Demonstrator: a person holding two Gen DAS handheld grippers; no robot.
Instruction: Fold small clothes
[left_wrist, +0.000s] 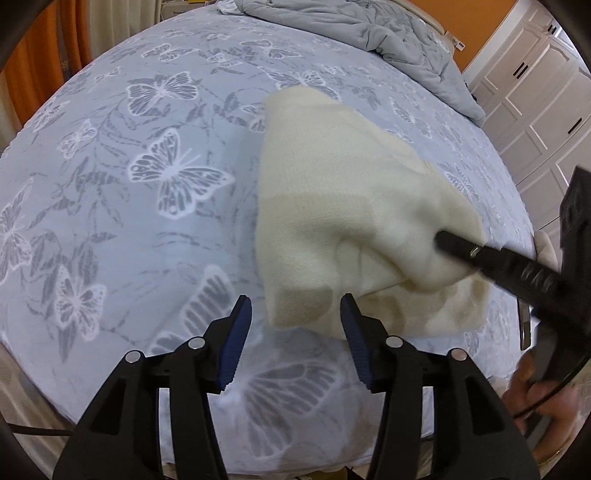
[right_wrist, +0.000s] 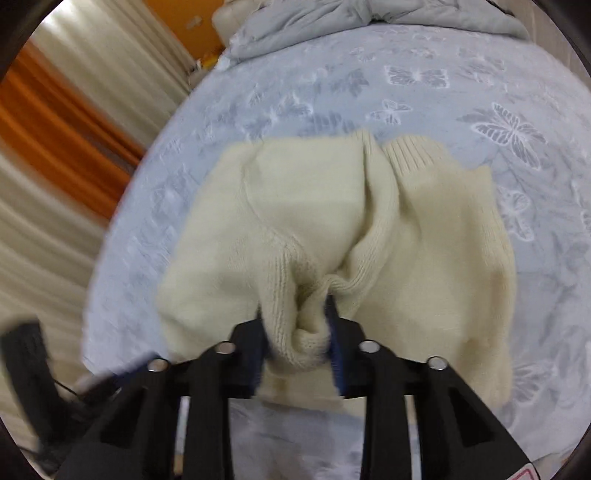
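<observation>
Butterfly-print bedsheet (left_wrist: 110, 206), blurred cream sweater (right_wrist: 332, 229) bunched in right tool (right_wrist: 297, 328), hiding its pads, left tool (left_wrist: 295, 325) gaping, empty.

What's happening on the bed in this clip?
A person is folding a cream knit sweater on a bed with a butterfly-print sheet. The right gripper is shut on a bunched part of the sweater and holds that part up off the sheet. The left gripper is open and empty, just short of the sweater's near edge. The sweater is partly doubled over and not yet a neat fold. A gray comforter lies bunched at the far end.
</observation>
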